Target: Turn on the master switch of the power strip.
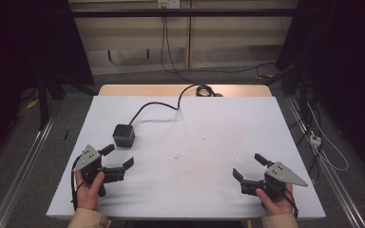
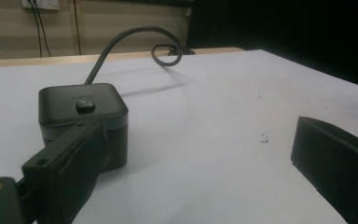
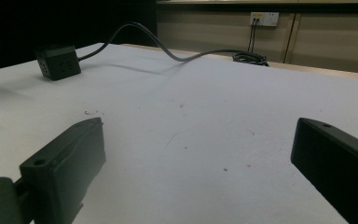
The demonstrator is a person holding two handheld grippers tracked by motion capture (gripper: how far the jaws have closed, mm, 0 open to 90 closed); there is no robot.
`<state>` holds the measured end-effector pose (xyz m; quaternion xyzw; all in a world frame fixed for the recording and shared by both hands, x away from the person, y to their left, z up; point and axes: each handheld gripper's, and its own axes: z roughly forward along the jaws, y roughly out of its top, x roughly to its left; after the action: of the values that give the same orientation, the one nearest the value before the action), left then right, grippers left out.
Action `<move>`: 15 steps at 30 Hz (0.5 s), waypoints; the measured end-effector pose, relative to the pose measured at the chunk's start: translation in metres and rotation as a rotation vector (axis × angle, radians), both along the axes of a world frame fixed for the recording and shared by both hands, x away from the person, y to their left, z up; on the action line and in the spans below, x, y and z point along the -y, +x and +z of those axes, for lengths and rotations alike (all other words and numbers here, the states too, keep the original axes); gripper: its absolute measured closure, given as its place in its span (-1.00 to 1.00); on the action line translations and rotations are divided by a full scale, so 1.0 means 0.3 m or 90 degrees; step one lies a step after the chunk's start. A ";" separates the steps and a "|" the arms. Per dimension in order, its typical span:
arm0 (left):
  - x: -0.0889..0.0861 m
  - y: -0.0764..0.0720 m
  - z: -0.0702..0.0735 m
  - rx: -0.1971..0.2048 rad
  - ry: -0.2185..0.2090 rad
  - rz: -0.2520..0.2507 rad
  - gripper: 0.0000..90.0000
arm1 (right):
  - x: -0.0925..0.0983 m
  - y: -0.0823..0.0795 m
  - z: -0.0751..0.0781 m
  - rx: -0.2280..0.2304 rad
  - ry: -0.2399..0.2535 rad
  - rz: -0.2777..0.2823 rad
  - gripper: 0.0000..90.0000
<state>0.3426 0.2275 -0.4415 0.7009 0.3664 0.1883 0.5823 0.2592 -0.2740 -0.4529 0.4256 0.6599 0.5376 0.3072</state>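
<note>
At the near edge of a white table (image 1: 195,199), a person's two hands came in from the bottom of the high view, each holding a black two-jaw gripper. The left hand (image 1: 89,187) held the left gripper (image 1: 119,156) near the table's left side, its jaws spread wide apart with nothing between them. The right hand (image 1: 276,197) held the right gripper (image 1: 249,166) near the right side, its jaws likewise spread wide and empty. Each gripper carried a grey three-cornered plate on top. Both sat low over the tabletop, well apart from each other. Just beyond the left gripper, a small black cube-shaped power block (image 1: 123,135) stood on the table; in the left gripper view it (image 2: 81,119) sat just behind the left-hand jaw, with a small button on its top face. In the right gripper view the same block (image 3: 57,62) appeared far off at the upper left. A black cable (image 1: 159,105) ran from the block across the white surface toward the table's far edge, where it lay coiled on a strip of bare wood (image 1: 237,90). Farther back were a grey floor and a pale wall (image 1: 218,42) with cables hanging down from a socket.
</note>
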 end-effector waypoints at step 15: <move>-0.001 0.029 0.002 0.004 -0.010 -0.003 -0.93 | 0.007 -0.002 0.001 0.003 0.001 -0.009 -0.94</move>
<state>0.3513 0.2278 -0.4409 0.6963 0.3645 0.1865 0.5896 0.2585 -0.2762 -0.4527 0.4293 0.6556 0.5369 0.3125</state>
